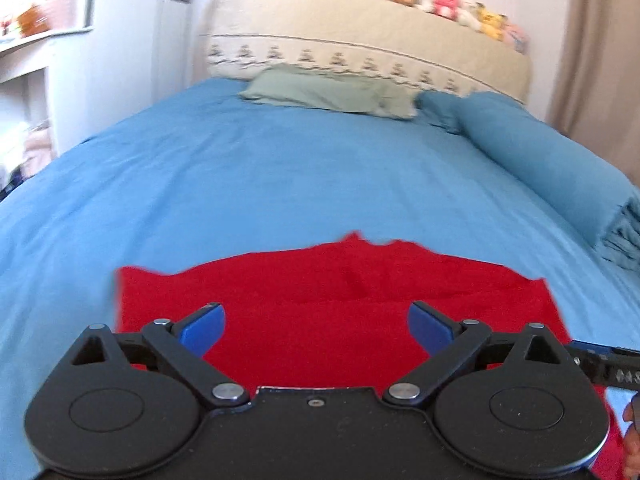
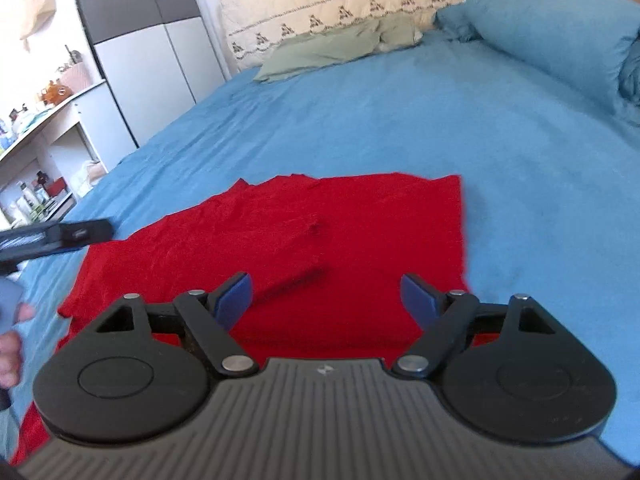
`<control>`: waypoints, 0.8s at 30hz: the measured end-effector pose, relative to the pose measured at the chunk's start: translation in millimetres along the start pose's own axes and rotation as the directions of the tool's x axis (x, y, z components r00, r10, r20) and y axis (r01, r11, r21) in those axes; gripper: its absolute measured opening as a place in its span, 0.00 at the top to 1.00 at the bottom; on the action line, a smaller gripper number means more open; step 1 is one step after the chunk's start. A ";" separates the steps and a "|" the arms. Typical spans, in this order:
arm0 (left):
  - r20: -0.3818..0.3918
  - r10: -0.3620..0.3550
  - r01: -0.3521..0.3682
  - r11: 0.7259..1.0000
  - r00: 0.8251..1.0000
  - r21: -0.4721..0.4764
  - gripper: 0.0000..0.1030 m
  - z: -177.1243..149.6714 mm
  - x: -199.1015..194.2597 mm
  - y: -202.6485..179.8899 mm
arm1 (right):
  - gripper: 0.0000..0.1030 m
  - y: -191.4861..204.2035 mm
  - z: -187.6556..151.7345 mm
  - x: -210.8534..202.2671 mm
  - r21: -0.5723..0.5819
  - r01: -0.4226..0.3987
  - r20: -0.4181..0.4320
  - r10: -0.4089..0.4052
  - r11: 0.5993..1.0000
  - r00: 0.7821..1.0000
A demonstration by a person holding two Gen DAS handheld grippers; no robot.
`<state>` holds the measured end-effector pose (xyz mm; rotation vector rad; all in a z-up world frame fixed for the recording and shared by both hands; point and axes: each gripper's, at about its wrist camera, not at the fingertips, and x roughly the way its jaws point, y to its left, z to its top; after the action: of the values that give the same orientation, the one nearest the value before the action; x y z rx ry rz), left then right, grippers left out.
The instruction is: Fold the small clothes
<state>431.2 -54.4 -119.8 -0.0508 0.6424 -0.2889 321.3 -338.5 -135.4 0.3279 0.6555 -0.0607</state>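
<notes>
A red garment (image 1: 320, 292) lies flat on the blue bed sheet (image 1: 280, 184), with a fold line across it. My left gripper (image 1: 316, 320) is open and empty, hovering over the garment's near part. In the right wrist view the same red garment (image 2: 320, 232) lies spread with a raised crease in the middle. My right gripper (image 2: 326, 294) is open and empty above its near right part. Part of the left gripper (image 2: 60, 236) shows at the left edge of that view.
A green pillow (image 1: 332, 94) and a rolled blue blanket (image 1: 540, 160) lie at the head of the bed by the beige headboard (image 1: 360, 32). A white wardrobe (image 2: 152, 48) and shelves with small items (image 2: 40, 120) stand left of the bed.
</notes>
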 end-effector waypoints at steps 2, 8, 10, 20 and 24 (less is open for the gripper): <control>0.000 0.021 -0.021 1.000 1.000 -0.022 0.03 -4.7 -4.6 18.2 | 0.17 6.7 2.0 17.0 0.038 -0.002 -0.024 0.003 0.999 1.000; -0.012 0.081 -0.082 0.996 0.997 -0.047 0.03 -22.1 -11.1 59.7 | 0.41 19.6 4.2 59.1 0.138 0.000 -0.077 0.011 0.990 0.997; -0.020 0.094 -0.095 0.994 0.995 -0.062 0.03 -28.1 -12.7 72.9 | 0.48 24.7 3.8 69.5 0.141 0.016 -0.087 -0.003 0.990 0.996; -0.032 0.121 -0.123 0.987 0.992 -0.104 0.03 -38.1 -26.4 102.3 | 0.80 48.3 18.2 74.8 0.069 0.077 -0.018 -0.075 0.995 0.997; -0.024 0.119 -0.121 0.988 0.993 -0.093 0.03 -36.0 -27.7 100.6 | 0.80 51.0 40.6 48.8 0.000 0.077 0.080 -0.077 0.997 0.994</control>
<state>413.7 51.3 -146.1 -0.0992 0.6741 -0.1427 392.0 -300.8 -120.6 0.2955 0.5884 -0.1461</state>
